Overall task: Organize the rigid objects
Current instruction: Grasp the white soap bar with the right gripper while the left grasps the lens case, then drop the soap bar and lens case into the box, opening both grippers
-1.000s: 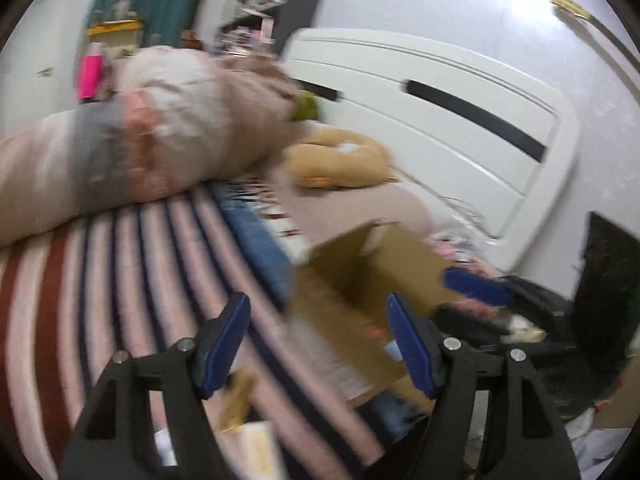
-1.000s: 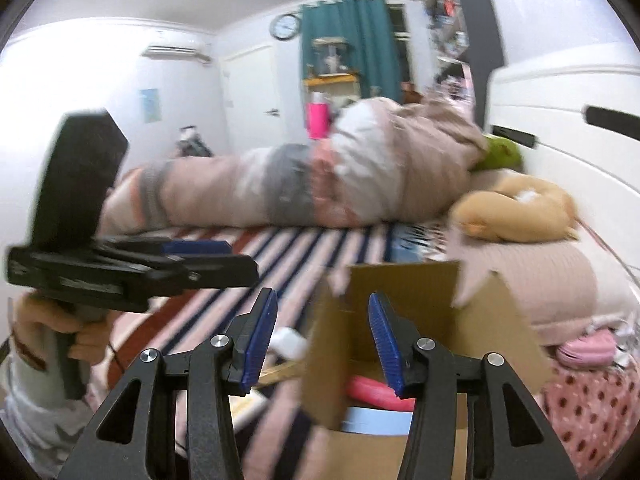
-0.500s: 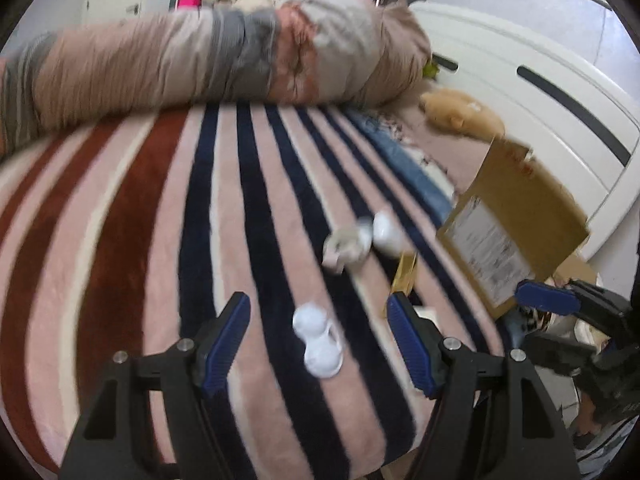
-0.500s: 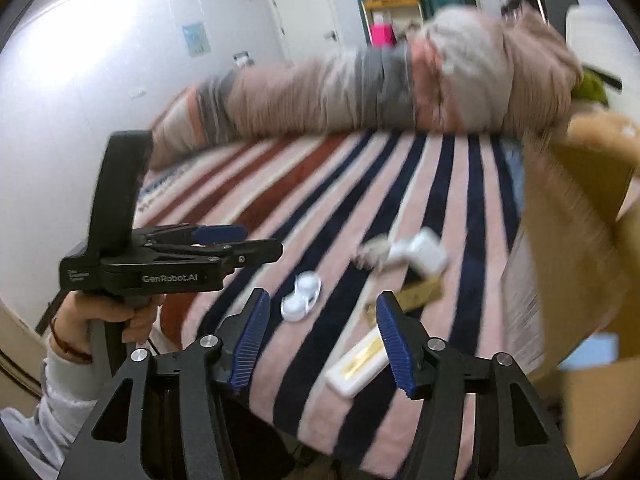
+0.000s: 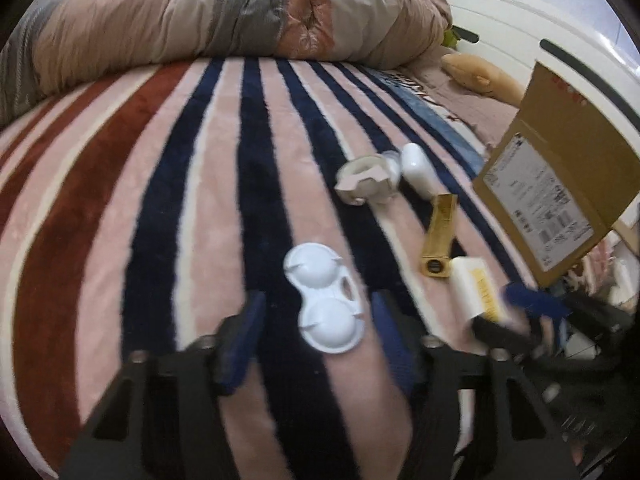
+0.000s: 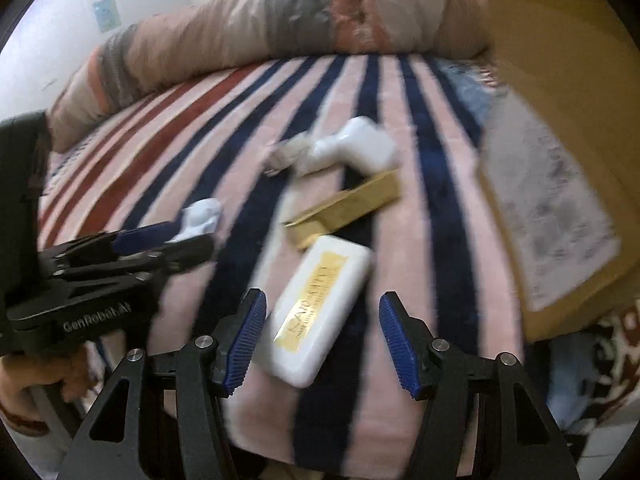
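White twin-dome plastic case [image 5: 326,300] sits untouched between the closing left gripper [image 5: 316,338]; right gripper [image 6: 320,336], jaws apart, straddles the white gold-labelled box [image 6: 320,312] with the brown cardboard carton [image 6: 560,168] at 2 o'clock: next, clamp both.

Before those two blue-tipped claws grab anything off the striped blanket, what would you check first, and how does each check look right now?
1. Left gripper lined up on a target: ok, the white double-dome case lies between its fingers.
2. Left jaws clamped on that case: not ok; they have just been closing, but gaps show on both sides.
3. Right gripper lined up: ok, the white box with the gold label lies between its open fingers, slanted.
4. Right pads touching the box: not ok, apart on both sides.
5. Gold box clear of the white box: cannot tell, their ends meet in a blurred view.
6. Cardboard box open for dropping: cannot tell, only its outside shows.
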Tool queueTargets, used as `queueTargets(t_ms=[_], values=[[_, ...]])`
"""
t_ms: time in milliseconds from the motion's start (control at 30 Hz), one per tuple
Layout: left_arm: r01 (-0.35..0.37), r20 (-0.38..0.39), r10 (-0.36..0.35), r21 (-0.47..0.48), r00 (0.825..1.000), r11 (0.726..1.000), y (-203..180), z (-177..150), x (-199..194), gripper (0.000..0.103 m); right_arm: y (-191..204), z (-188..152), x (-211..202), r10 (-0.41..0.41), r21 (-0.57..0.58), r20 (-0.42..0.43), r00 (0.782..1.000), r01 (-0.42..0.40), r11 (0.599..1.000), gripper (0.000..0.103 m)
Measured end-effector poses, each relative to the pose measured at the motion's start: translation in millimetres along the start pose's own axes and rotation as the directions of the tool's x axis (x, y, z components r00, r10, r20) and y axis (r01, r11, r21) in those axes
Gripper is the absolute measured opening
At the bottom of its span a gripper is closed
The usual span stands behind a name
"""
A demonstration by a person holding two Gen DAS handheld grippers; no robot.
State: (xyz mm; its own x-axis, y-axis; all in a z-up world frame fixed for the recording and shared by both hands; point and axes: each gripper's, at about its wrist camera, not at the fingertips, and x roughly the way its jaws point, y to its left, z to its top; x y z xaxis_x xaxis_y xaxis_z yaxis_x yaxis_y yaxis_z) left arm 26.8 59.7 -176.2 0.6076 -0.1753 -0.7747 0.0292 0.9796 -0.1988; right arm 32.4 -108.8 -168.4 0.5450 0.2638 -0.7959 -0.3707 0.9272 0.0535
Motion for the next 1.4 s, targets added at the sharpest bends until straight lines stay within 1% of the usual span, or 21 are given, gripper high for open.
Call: queueTargets(t_ms=[67,100,133,167,267,333,400,433,467,600,633,733,800,867,933,1000,1100,1167,1267,1333,1400], values=[[0.004,-0.003,-0.004,-0.011,1.000,1.000,6,2,0,0.037,-10,2,1,-0.023,0.005,-0.003,1.000,0.023,1.000,0.056],[0.005,-0.003,-0.005,-0.016,1.000,1.000,8,2,0,0.036,-13,2,3,-0.003,0.006,-0.013,1.000,0.003,1.000,0.056],[0.005,-0.004,-0.005,-0.017,1.000,1.000,9,3,2,0.036,-14,4,5,0.044,0.011,-0.034,0.998,-0.044,0.999,0.056],[0.004,-0.004,-0.004,-0.016,1.000,1.000,8,4,3,0.036,-14,3,6,0.063,0.012,-0.041,0.997,-0.063,0.998,0.056],[-0.013,-0.002,0.013,-0.002,1.000,1.000,4,4,7,0.036,-7,5,11,0.055,-0.020,-0.036,0.998,-0.055,0.998,0.056],[-0.028,0.003,0.028,0.005,1.000,1.000,2,4,9,0.036,-6,3,17,0.023,-0.014,-0.033,0.999,-0.023,1.000,0.049],[-0.057,0.011,0.056,0.023,0.998,0.998,-3,4,13,0.036,-5,5,18,-0.013,-0.018,-0.021,1.000,0.013,1.000,0.034],[-0.069,0.016,0.068,0.027,0.998,0.997,-4,4,14,0.035,-3,7,19,-0.036,-0.029,-0.014,0.999,0.035,0.999,0.033],[-0.079,0.019,0.078,0.030,0.997,0.996,-4,5,14,0.029,-1,8,18,-0.047,-0.038,-0.003,0.999,0.047,0.998,0.031],[-0.056,0.023,0.056,0.028,0.998,0.998,0,9,5,0.029,2,6,2,-0.036,-0.088,0.039,0.999,0.039,0.995,0.031],[-0.050,0.036,0.049,0.024,0.998,0.998,1,11,-1,0.029,2,7,-3,-0.032,-0.101,0.052,0.998,0.037,0.994,0.031],[-0.055,0.084,0.052,0.036,0.995,0.998,-2,21,-22,0.029,-2,12,-21,0.027,-0.108,0.090,0.996,-0.017,0.994,0.031],[-0.055,0.129,0.047,0.053,0.990,0.997,-9,30,-45,0.029,-1,21,-35,0.064,-0.124,0.118,0.991,-0.049,0.991,0.031],[-0.049,0.171,0.037,0.066,0.985,0.997,-16,39,-66,0.029,0,29,-56,0.131,-0.151,0.157,0.979,-0.107,0.983,0.031],[-0.036,0.222,0.017,0.085,0.975,0.996,-28,53,-93,0.029,-3,40,-82,0.204,-0.180,0.204,0.958,-0.168,0.969,0.031],[-0.005,0.261,-0.025,0.115,0.965,0.993,-43,67,-117,0.029,-8,50,-106,0.236,-0.203,0.253,0.938,-0.187,0.961,0.031],[0.034,0.298,-0.096,0.207,0.950,0.978,-77,94,-143,0.029,-23,70,-137,0.240,-0.210,0.323,0.915,-0.178,0.961,0.031],[0.057,0.294,-0.127,0.236,0.947,0.970,-97,111,-148,0.029,-39,80,-151,0.223,-0.205,0.362,0.905,-0.156,0.966,0.031],[0.120,0.264,-0.206,0.309,0.942,0.944,-140,138,-145,0.029,-74,92,-166,0.160,-0.168,0.394,0.905,-0.100,0.981,0.031],[0.168,0.227,-0.257,0.349,0.939,0.922,-168,151,-137,0.029,-105,97,-169,0.122,-0.110,0.391,0.912,-0.086,0.990,0.031],[0.204,0.183,-0.287,0.374,0.940,0.905,-195,162,-122,0.029,-132,101,-165,0.050,-0.058,0.374,0.926,-0.031,0.998,0.031]])
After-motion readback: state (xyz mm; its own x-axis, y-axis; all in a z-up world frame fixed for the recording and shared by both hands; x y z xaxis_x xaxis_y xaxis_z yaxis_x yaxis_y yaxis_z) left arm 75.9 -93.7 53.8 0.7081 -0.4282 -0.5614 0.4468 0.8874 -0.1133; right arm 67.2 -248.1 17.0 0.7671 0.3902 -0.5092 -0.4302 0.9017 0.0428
